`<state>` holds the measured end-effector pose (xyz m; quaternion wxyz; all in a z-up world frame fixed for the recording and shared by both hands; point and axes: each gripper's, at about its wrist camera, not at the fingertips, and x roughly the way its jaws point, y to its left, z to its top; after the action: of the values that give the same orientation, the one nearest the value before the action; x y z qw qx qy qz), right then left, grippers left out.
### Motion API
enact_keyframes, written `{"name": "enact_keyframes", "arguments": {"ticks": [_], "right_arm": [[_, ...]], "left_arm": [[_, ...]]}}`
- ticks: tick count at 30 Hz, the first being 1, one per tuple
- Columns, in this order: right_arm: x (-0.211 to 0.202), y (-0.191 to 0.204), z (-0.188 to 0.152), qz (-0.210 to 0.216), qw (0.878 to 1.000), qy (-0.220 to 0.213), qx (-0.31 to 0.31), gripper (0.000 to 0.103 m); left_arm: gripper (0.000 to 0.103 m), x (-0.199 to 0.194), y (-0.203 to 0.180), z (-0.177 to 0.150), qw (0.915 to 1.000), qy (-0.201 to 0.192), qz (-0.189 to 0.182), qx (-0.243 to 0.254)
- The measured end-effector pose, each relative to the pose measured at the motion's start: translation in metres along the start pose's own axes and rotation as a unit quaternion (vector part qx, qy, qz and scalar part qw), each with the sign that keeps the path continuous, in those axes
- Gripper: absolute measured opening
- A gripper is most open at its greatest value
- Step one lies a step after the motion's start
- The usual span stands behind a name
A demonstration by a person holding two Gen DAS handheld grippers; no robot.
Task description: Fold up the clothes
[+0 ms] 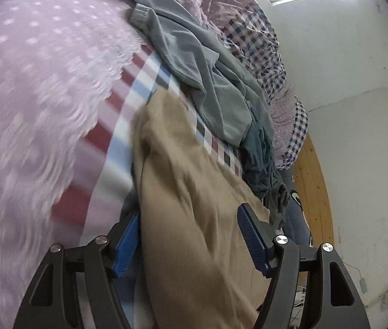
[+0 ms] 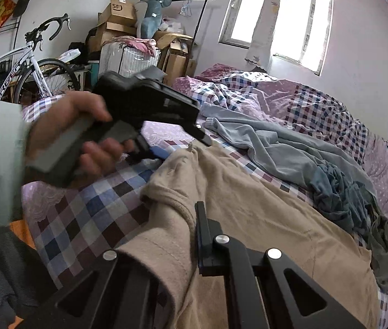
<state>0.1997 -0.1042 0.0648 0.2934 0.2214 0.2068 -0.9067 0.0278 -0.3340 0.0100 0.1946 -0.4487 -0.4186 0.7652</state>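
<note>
A beige garment (image 1: 194,192) lies across the checked bed sheet (image 1: 128,104), and it shows in the right wrist view too as beige garment (image 2: 248,205). My left gripper (image 1: 188,235) is open, and the beige cloth runs between its blue pads (image 1: 125,246) without being pinched. In the right wrist view a hand holds that left gripper (image 2: 184,146) over the garment's far end. My right gripper (image 2: 194,219) is shut on the beige garment's near edge, and a fold drapes over and hides one finger. A grey sweatshirt (image 2: 276,148) and a crumpled teal garment (image 2: 339,192) lie beyond.
A pink dotted lace spread (image 1: 43,82) covers the bed's left part, with a rumpled checked quilt (image 2: 317,104) at the back. A bicycle (image 2: 29,63) and stacked boxes (image 2: 119,19) stand behind the bed. Wooden floor (image 1: 311,186) and a person's leg (image 1: 298,219) are at the bed's right.
</note>
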Motion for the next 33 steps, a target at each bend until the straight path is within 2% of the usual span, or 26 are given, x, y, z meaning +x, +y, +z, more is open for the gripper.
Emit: {"name": "enact_keyframes", "arguments": {"ticks": [7, 11, 13, 14, 15, 18, 22, 27, 33], "right_arm": [[-0.009, -0.005, 0.003, 0.001, 1.000, 0.000, 0.018, 0.003], [-0.013, -0.006, 0.002, -0.001, 1.000, 0.005, 0.023, 0.003], [-0.014, -0.006, 0.002, -0.002, 1.000, 0.008, 0.023, 0.003], [-0.014, -0.005, 0.002, -0.003, 1.000, 0.009, 0.023, 0.003], [-0.014, -0.005, 0.002, -0.004, 1.000, 0.011, 0.022, 0.003], [-0.013, 0.001, 0.000, -0.004, 1.000, 0.017, 0.018, 0.003], [-0.011, 0.012, -0.002, 0.001, 1.000, 0.026, 0.016, 0.003], [-0.013, 0.029, 0.004, 0.020, 0.999, 0.024, 0.024, 0.003], [-0.016, 0.051, 0.017, 0.034, 0.999, 0.018, 0.024, 0.003]], "left_arm": [[0.072, 0.025, -0.002, 0.042, 0.9997, 0.013, -0.015, 0.010], [0.071, 0.039, -0.005, 0.054, 0.9991, 0.026, -0.028, 0.017], [0.061, 0.045, -0.005, 0.056, 0.9986, 0.034, -0.035, 0.017], [0.047, 0.047, -0.003, 0.056, 0.9986, 0.037, -0.038, 0.008], [0.029, 0.049, 0.000, 0.056, 0.9984, 0.039, -0.040, -0.001], [0.019, 0.049, 0.011, 0.052, 0.9975, 0.036, -0.049, -0.035], [0.016, 0.034, 0.002, 0.049, 0.9977, 0.011, -0.061, -0.028], [0.012, -0.005, -0.022, 0.048, 0.9905, -0.047, -0.129, 0.007], [0.011, -0.032, -0.040, 0.044, 0.9837, -0.068, -0.163, 0.032]]}}
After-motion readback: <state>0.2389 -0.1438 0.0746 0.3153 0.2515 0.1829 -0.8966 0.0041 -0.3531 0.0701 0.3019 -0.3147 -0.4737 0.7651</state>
